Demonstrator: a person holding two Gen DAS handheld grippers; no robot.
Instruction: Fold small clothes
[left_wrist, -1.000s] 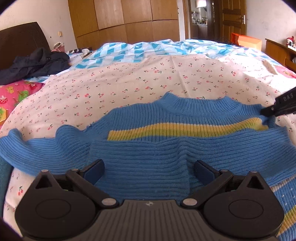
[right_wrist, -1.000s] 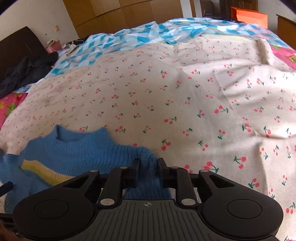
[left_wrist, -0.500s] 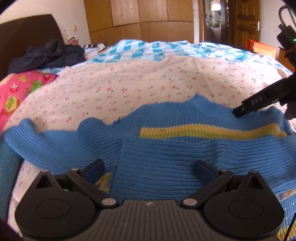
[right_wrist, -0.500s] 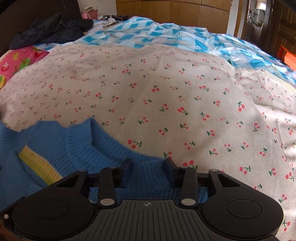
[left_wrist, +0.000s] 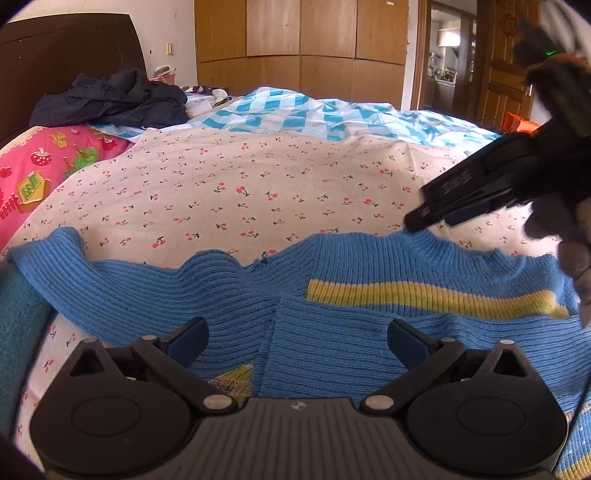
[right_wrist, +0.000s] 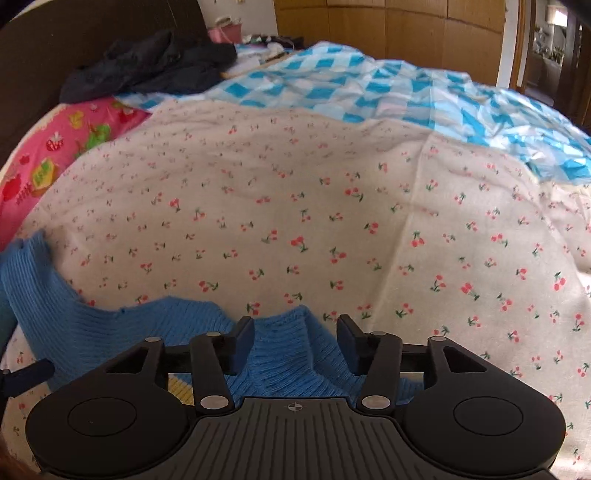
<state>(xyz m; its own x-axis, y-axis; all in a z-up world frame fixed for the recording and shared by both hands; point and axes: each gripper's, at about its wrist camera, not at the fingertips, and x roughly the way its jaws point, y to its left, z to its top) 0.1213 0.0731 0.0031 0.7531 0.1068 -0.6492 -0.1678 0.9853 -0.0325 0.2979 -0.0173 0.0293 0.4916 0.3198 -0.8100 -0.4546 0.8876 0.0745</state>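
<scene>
The blue ribbed knit sweater with a yellow stripe (left_wrist: 369, 332) is lying partly folded on the cherry-print bedsheet (left_wrist: 258, 184). The right gripper (right_wrist: 295, 328), earlier pinching the shoulder, is now opening over the collar, releasing it, so that fold looks placed. The left gripper (left_wrist: 295, 339) is hovering wide, holding nothing. The right gripper's lettering is unreadable.

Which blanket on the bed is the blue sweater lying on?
The cherry-print sheet. The blue sweater lies on it; the blue-checked quilt and pink cartoon blanket lie farther away.
</scene>
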